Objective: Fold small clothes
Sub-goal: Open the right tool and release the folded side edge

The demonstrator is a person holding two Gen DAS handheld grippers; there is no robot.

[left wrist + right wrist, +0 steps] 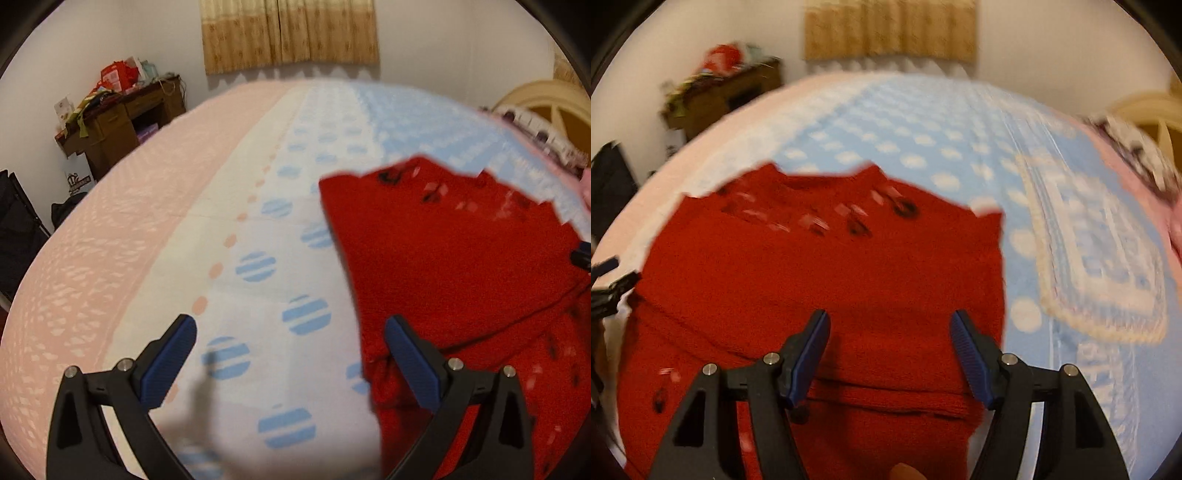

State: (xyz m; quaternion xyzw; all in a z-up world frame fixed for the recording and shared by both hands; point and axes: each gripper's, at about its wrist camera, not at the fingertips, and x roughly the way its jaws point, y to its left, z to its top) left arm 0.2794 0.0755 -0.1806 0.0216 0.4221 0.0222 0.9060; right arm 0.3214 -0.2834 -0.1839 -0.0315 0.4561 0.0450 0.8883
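Below, the left tongs (290,354) stood spread wide with nothing between their blue pads, hovering over the bed sheet (258,229); the right-hand finger overlapped the left edge of the red knitted garment (454,266), though contact could not be judged. In the right wrist view, the right tongs (890,347) were likewise spread apart and empty, poised above the lower middle of the red knitted garment (820,280).

The garment lay flat on the bed, filling the field from 3 to 5 o'clock in the left view and the centre to 8 o'clock in the right view. Its far edge carried a pale and dark pattern band. A lower layer or hem showed as a seam line near the tongs.

The sheet was pink at 9 o'clock, white with blue striped dots at the centre, and blue toward 1 o'clock. A pale rectangular motif (1100,258) marked the blue sheet at 3 o'clock in the right view. Beyond the bed, a cluttered wooden desk (122,122) stood at 10 o'clock, a curtain (290,35) hung at 12 o'clock, and a cream headboard (550,107) sat at 2 o'clock.
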